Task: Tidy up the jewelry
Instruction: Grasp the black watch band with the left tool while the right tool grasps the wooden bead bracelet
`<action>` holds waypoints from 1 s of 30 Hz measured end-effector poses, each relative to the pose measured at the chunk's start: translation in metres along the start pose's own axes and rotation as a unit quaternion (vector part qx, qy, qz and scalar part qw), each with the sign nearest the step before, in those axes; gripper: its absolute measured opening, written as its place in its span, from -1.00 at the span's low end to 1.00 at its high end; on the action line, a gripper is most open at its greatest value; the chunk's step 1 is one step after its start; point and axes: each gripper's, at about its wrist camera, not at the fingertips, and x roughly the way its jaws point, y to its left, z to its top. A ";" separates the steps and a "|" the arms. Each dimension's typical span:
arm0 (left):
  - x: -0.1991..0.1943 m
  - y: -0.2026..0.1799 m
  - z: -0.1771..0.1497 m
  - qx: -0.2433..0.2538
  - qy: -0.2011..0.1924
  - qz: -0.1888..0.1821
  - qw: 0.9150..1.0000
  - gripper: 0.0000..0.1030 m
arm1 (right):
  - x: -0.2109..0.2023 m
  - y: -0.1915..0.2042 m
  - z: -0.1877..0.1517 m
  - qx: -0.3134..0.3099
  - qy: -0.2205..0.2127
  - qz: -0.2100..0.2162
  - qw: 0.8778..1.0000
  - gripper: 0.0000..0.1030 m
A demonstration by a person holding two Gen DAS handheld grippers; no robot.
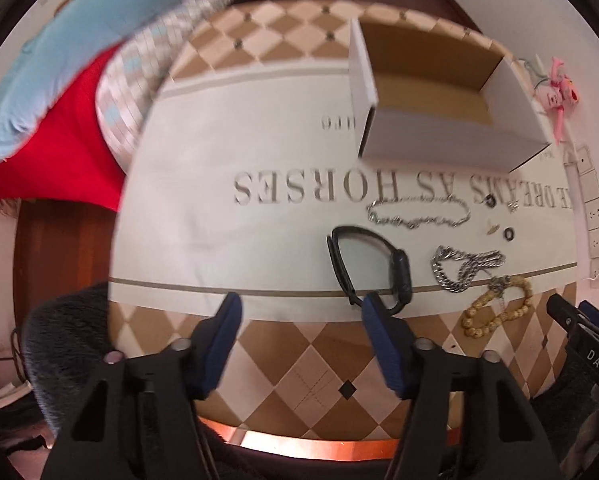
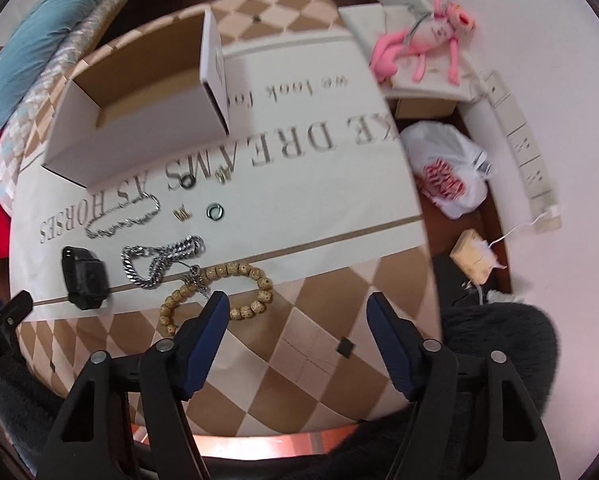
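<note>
Both the left gripper (image 1: 301,308) and the right gripper (image 2: 297,308) are hovering with fingers spread apart, gripping nothing. The jewelry is lying on the tablecloth (image 2: 331,184) near the open white box (image 2: 139,120): black watch (image 2: 84,278), wooden bead bracelet (image 2: 235,292), thick silver chain (image 2: 159,258), thin chain (image 2: 123,218), ring (image 2: 215,211).

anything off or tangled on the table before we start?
One thing: a thin chain lies across the wooden bead bracelet, possibly snagged with the heavy curb chain. Box is upright; both grippers are open and hold nothing.
</note>
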 end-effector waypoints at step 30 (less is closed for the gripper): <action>0.000 -0.011 -0.008 0.019 -0.013 -0.043 0.999 -0.93 | 0.020 0.005 0.002 0.018 -0.004 0.061 0.998 -0.82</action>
